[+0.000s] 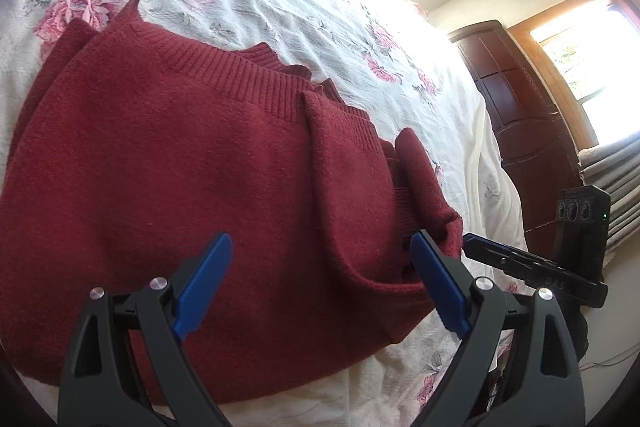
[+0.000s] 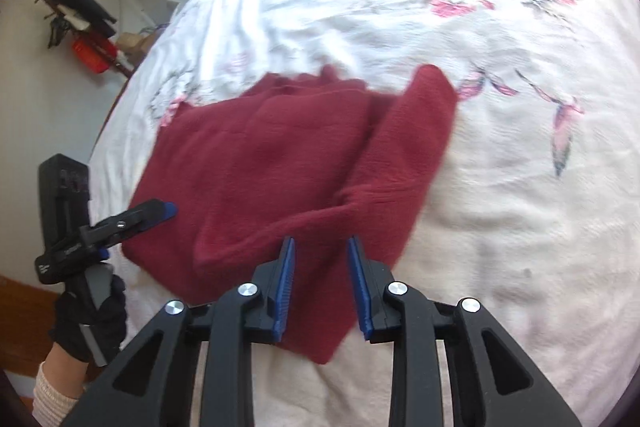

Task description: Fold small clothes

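Left gripper (image 1: 322, 281) jaws spread wide, low over red sweater (image 1: 192, 167), holding nothing. Right gripper (image 2: 321, 287) half-open, empty, above the sweater's near edge. Gloved hand (image 2: 94, 319) grips left handle upright.

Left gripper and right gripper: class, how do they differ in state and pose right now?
The left gripper has its jaws spread wide; the right gripper has them much narrower, though still apart. The left hovers over the red sweater's body; the right sits at its near edge. Both hold nothing.
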A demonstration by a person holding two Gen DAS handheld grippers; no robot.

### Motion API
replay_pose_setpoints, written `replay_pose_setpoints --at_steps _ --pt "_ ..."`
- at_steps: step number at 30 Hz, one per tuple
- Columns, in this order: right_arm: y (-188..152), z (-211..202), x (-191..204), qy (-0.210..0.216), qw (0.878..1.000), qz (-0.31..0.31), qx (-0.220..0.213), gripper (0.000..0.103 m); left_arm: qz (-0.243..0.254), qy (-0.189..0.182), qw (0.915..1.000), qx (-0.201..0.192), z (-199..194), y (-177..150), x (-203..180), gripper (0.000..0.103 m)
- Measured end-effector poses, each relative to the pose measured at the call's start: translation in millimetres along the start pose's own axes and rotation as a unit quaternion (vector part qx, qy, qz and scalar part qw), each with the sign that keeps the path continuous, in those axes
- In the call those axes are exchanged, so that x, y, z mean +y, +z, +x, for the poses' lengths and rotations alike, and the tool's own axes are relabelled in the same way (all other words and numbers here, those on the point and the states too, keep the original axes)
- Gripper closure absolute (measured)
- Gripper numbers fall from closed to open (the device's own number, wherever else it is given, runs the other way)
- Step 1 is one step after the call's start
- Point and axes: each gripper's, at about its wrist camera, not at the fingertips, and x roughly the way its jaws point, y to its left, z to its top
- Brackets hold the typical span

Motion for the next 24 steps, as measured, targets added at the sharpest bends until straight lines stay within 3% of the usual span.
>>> replay_pose_setpoints --at_steps 4,8,14,17,19,21,22,24 --pt "-4 2 -65 0.056 0.994 0.098 -0.006 0.075 0.047 -0.021 0.9987 0.006 17 15 -53 0.013" --pt "-4 -3 -108 0.036 0.988 0.148 -0.014 0.075 0.081 -0.035 0.9948 0.051 61 26 -111 0.013" --pt "-6 0 -130 0.025 0.987 0.159 -0.017 0.075 0.119 0.072 0.9829 0.120 139 16 -156 0.013" --pt "-7 3 -133 0.033 0.987 0.159 -0.013 0.075 0.092 0.069 0.9840 0.136 154 17 -151 0.015" --pt "-8 5 -134 0.031 0.987 0.156 -0.011 0.075 0.072 0.050 0.9868 0.136 157 19 -146 0.033" --pt "-8 6 -135 0.024 0.988 0.155 -0.009 0.075 0.053 0.032 0.9876 0.144 156 19 -141 0.070" --pt "-9 6 -135 0.020 0.988 0.154 -0.009 0.075 0.048 0.020 0.9877 0.148 156 19 -140 0.079" --pt "-10 7 -135 0.018 0.988 0.151 -0.007 0.075 0.045 0.010 0.9896 0.137 149 17 -139 0.084"
